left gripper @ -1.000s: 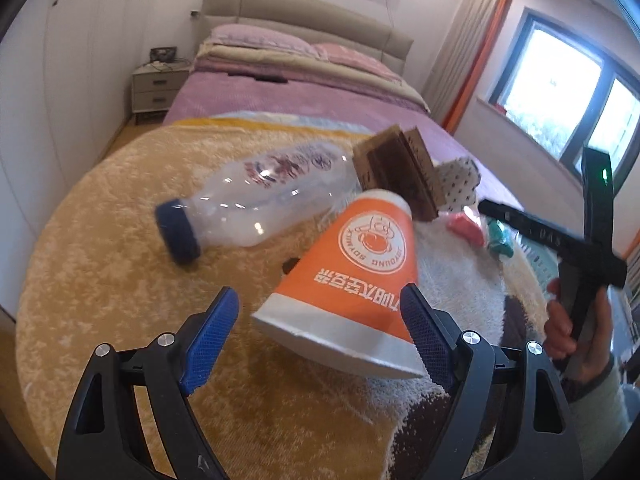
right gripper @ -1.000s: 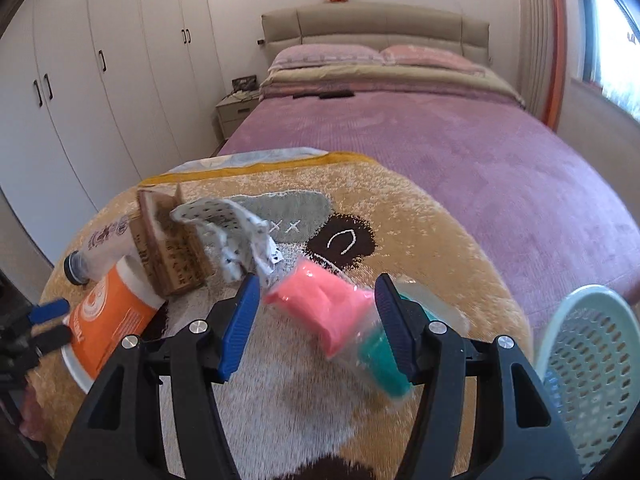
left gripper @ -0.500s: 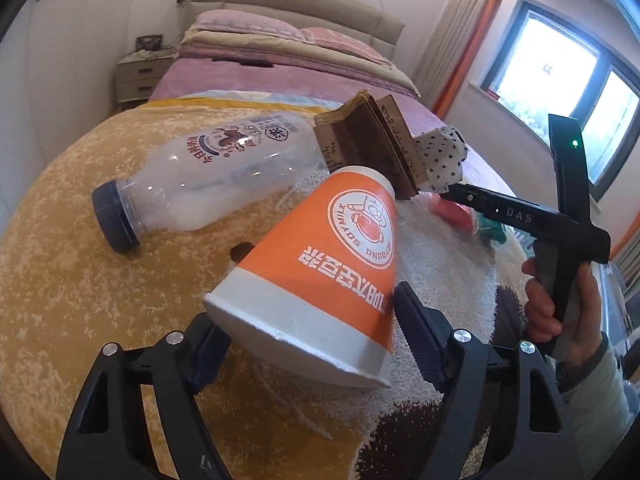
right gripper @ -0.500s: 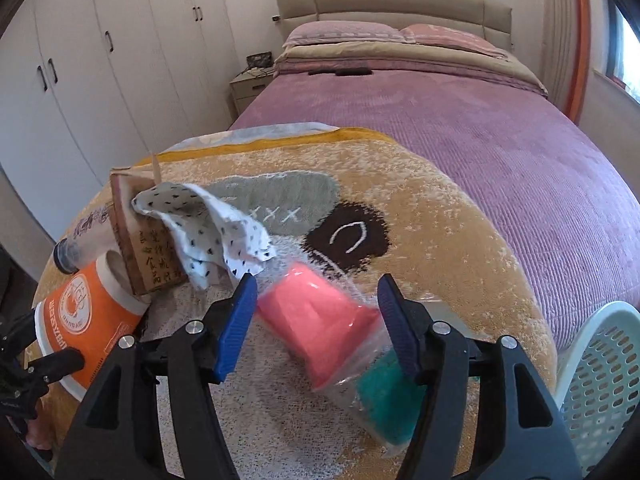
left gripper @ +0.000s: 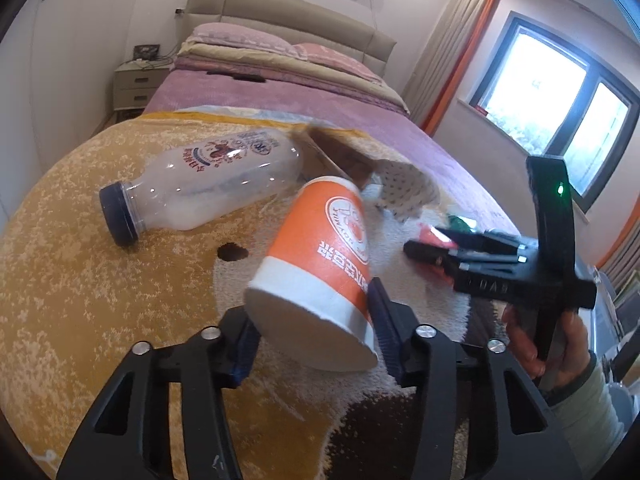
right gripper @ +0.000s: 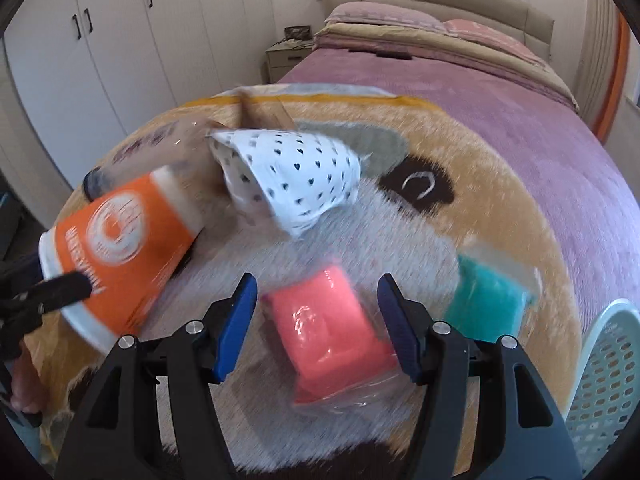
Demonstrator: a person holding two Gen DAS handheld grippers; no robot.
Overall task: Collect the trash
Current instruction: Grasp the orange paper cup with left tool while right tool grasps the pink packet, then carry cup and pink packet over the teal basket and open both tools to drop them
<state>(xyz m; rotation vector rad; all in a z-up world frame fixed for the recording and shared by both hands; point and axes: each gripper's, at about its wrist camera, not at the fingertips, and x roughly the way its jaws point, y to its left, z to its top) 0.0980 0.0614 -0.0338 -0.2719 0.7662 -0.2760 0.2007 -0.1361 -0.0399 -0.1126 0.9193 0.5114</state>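
My left gripper [left gripper: 314, 320] is shut on an orange paper cup [left gripper: 320, 252] and holds it tilted above the plush blanket [left gripper: 80, 280]; the cup also shows in the right wrist view [right gripper: 120, 240]. My right gripper [right gripper: 316, 312] is open, its jaws either side of a pink packet in clear wrap [right gripper: 324, 328]. A teal packet [right gripper: 486, 300] lies to its right. A white dotted paper [right gripper: 288, 176], a brown carton [left gripper: 332, 152] and a clear plastic bottle [left gripper: 208, 184] lie behind.
A pale green perforated basket [right gripper: 604, 380] stands at the blanket's right edge. A purple bed [right gripper: 480, 92] runs behind, with a nightstand [left gripper: 134, 88] and white wardrobes [right gripper: 120, 40] to the left. A window [left gripper: 560, 100] is at the right.
My left gripper closed on the orange cup and lifted it off the blanket. My right gripper moved forward over the pink packet, still open.
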